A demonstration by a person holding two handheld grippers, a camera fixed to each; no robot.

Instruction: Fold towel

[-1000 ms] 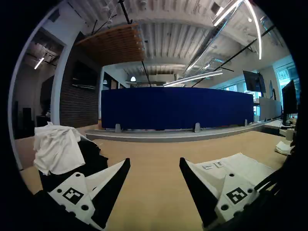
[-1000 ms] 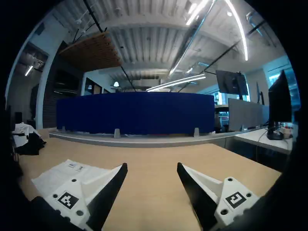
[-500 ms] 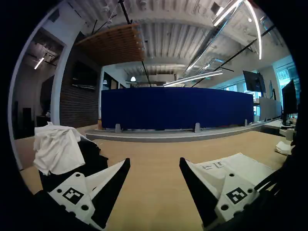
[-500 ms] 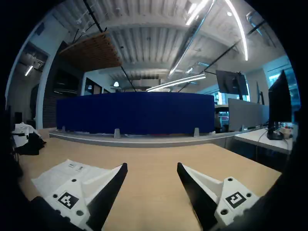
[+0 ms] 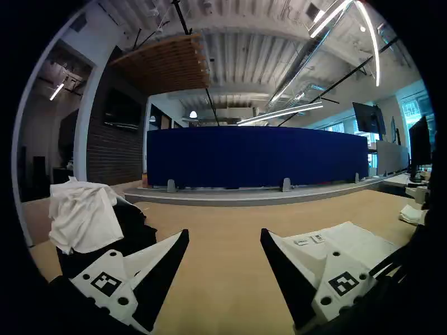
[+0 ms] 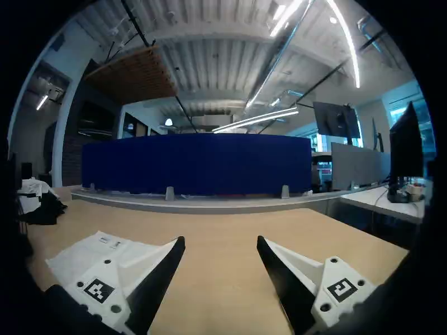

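**Fold towel: both tools idling at the start, grasp not yet made**

The left gripper (image 5: 223, 231) is sitting low over the wooden table (image 5: 223, 215), its jaws standing wide apart with nothing between them. The right gripper (image 6: 220, 238) is doing the same: jaws spread, bare tabletop showing through the gap.

The towel (image 5: 363, 237) is lying flat and white on the table, just past the right-hand finger in the left gripper view. In the right gripper view the towel (image 6: 89, 250) is lying just past the left-hand finger, so it is resting between the two tools. Small tags are showing near its far edge.

A crumpled white cloth (image 5: 81, 215) is slumping over a black cloth (image 5: 131, 229) at the far left of the table. A blue divider (image 5: 251, 156) is closing off the back edge.

Judgement: the step in hand is the approach to a first grasp, and no fold looks begun.

Notes for doing it well:
- Both tools are pointing past the towel, not at it. Each needs turning inward toward a corner on its own side.
- The cloth is lying thin on the wood, so a lower finger needs sliding under the edge, not pressing down on top.
- Matching corners on one edge are worth taking together, so the fold line is running straight.
- The heap at the left is a separate item and is best left alone.
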